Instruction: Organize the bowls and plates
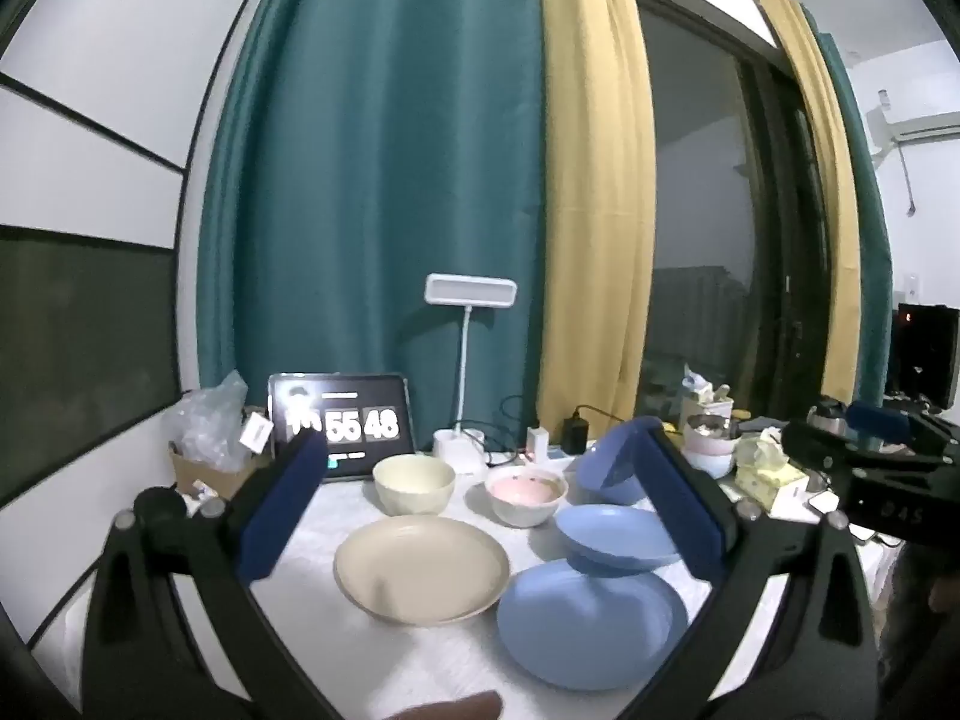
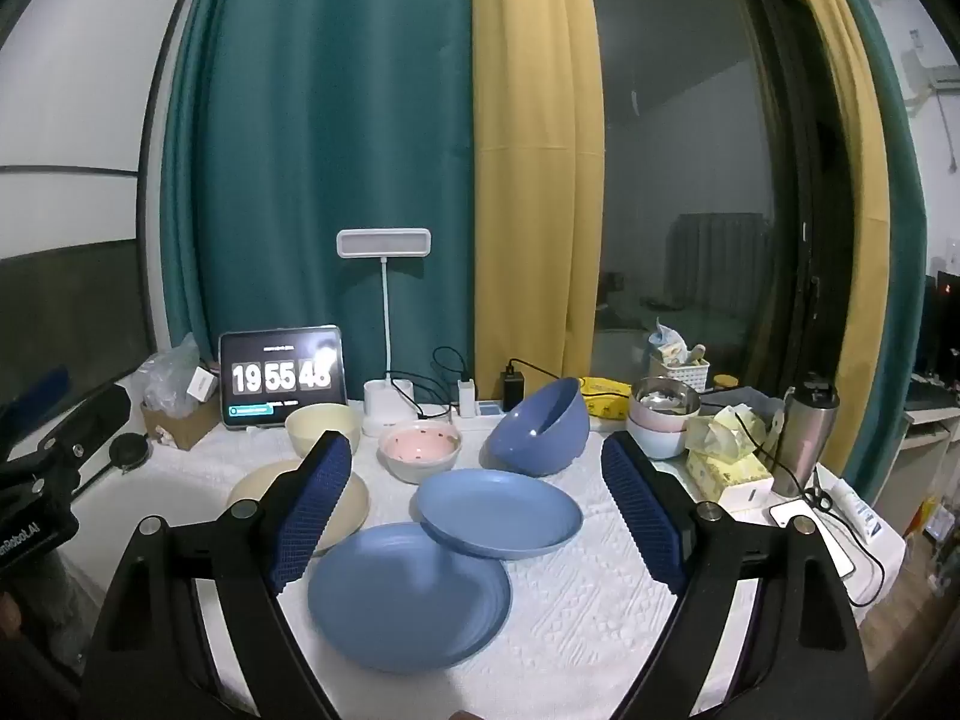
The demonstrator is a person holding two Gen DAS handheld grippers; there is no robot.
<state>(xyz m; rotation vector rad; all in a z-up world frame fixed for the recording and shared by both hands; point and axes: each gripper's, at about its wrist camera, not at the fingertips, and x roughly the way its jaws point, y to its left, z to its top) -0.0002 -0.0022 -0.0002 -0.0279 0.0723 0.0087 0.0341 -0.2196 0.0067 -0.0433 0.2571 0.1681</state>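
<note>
Left wrist view: right finger (image 1: 684, 504) hides blue bowl (image 1: 603, 468) partly.

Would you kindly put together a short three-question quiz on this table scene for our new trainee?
1. True or false: the left gripper is shut on the beige plate.
2. How many blue plates are on the white tablecloth?
3. The blue bowl is: A) upright, B) tipped on its side, C) stacked in the beige bowl.

Key
1. False: both it and the right gripper are open and hold nothing.
2. Two: the near blue plate lies flat, and the far blue plate overlaps its rim.
3. B; it leans behind the plates, right of the pink bowl.
</note>
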